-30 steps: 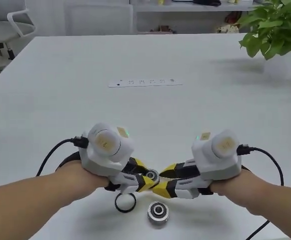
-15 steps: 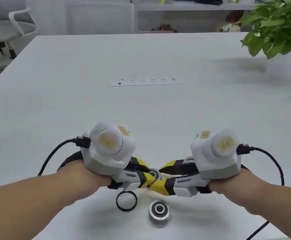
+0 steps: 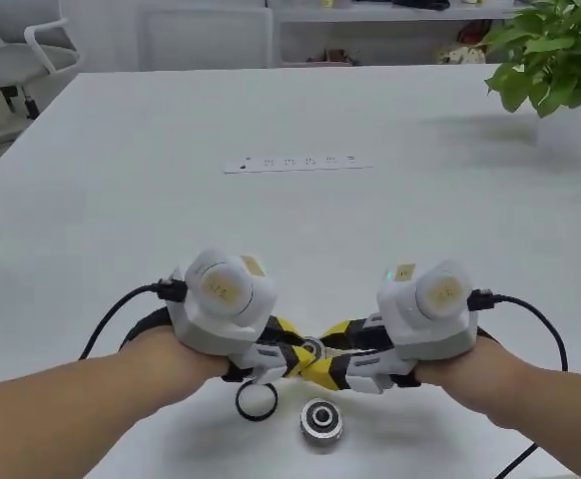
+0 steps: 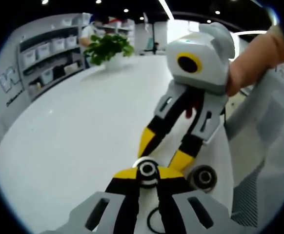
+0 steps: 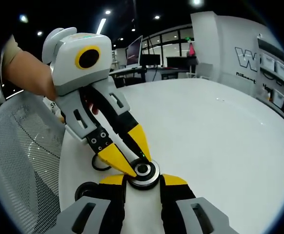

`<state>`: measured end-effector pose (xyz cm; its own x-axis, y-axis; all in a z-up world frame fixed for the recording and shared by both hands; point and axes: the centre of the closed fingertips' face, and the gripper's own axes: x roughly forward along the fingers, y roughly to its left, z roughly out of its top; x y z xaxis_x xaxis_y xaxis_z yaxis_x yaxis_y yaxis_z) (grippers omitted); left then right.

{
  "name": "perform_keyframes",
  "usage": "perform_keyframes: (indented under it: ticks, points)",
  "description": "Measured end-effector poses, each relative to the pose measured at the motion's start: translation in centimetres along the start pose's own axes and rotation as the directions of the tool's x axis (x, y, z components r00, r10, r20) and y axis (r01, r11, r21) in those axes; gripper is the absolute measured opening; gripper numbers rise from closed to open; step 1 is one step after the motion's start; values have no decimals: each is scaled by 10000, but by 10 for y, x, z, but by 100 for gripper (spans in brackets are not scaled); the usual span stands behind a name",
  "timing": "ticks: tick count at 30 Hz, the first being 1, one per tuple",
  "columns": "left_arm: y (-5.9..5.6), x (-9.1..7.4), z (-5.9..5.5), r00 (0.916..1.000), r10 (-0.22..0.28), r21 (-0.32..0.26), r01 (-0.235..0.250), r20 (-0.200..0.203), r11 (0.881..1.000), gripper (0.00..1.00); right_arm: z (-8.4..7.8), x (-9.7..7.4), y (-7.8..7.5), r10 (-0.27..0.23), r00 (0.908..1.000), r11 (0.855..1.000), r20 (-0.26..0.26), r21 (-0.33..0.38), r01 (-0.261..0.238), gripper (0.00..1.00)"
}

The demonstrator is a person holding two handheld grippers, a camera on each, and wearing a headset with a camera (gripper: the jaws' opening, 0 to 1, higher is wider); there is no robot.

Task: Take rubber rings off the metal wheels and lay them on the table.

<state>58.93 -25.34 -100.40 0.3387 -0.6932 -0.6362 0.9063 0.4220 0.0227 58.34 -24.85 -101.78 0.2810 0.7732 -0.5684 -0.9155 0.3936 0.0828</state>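
A small metal wheel [image 3: 312,349] with a dark rubber rim is held just above the table between both grippers. My left gripper [image 3: 296,357] comes in from the left and is shut on the wheel [image 4: 148,169]. From the right, my right gripper [image 3: 326,361] has its yellow tips closed around the same wheel [image 5: 144,173]. A loose black rubber ring [image 3: 257,400] lies flat on the table under the left gripper. A second metal wheel [image 3: 321,420] stands on the table nearer me.
The white table [image 3: 370,220] stretches away with open room ahead. A white power strip [image 3: 297,163] lies in its middle, and a potted plant [image 3: 555,55] stands at the far right. Cables trail from both grippers toward me.
Both grippers stay locked on the wheel. The head camera has shifted a little; the ring and second wheel keep their places on the table.
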Motion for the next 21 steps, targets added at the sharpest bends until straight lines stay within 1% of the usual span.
perform_keyframes:
  ticks: [13,21]
  points:
    - [0,0,0,10000,67,-51,-67,29,10000,13,-3,-6,1,-29,9999,10000,-97,-91,28,20]
    - [0,1,0,10000,72,-65,-72,18,10000,13,-7,-8,0,-55,9997,9994,-258,-335,46,17]
